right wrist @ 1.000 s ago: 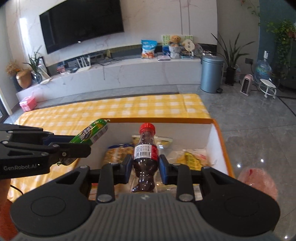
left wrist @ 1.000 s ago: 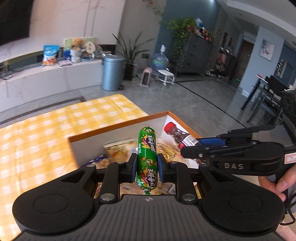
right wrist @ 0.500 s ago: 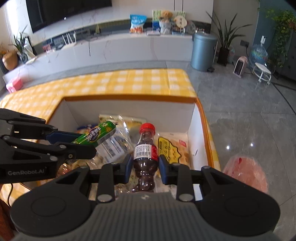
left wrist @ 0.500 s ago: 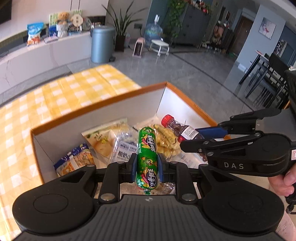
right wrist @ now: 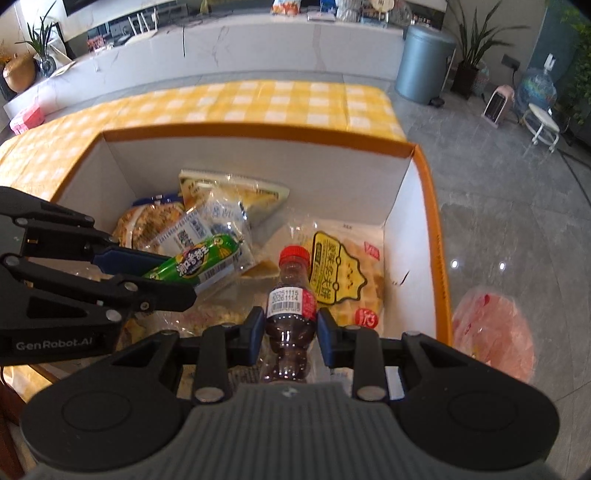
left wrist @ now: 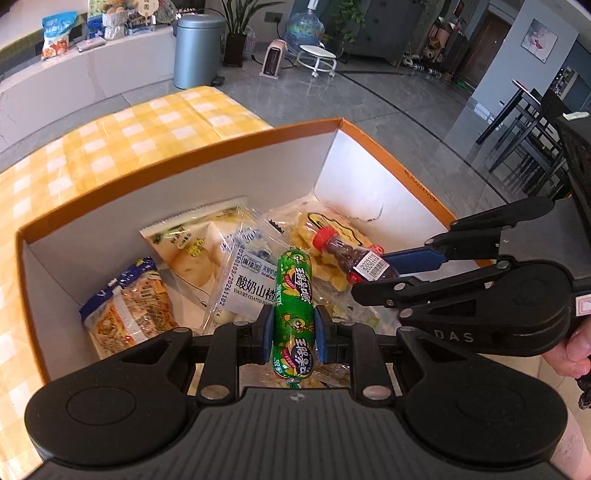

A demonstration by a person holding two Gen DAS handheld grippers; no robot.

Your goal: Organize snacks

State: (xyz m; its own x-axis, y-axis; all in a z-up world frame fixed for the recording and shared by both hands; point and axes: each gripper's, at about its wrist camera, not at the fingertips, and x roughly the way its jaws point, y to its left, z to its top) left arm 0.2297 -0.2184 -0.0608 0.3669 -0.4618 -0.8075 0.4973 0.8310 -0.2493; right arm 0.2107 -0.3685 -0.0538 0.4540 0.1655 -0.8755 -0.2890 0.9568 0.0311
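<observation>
L claw (left wrist: pixel 293 328) gripping sausage (left wrist: pixel 293 295), R claw (right wrist: pixel 291 330) gripping bottle (right wrist: pixel 291 314), over box (left wrist: pixel 177 168)

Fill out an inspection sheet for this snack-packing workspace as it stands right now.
Surface: yellow checked tablecloth under an open orange-rimmed box.
Job's things: green sausage and small dark drink bottle, both held over the box; wrapped snack packets and a waffle pack lie on its floor.
Clutter: pink plastic bag on the floor beside the box.
Grippers: left gripper shut on the sausage; right gripper shut on the bottle.
Cables: nothing seen on the table.
Surroundings: grey bin, water jug, potted plant, white counter.
</observation>
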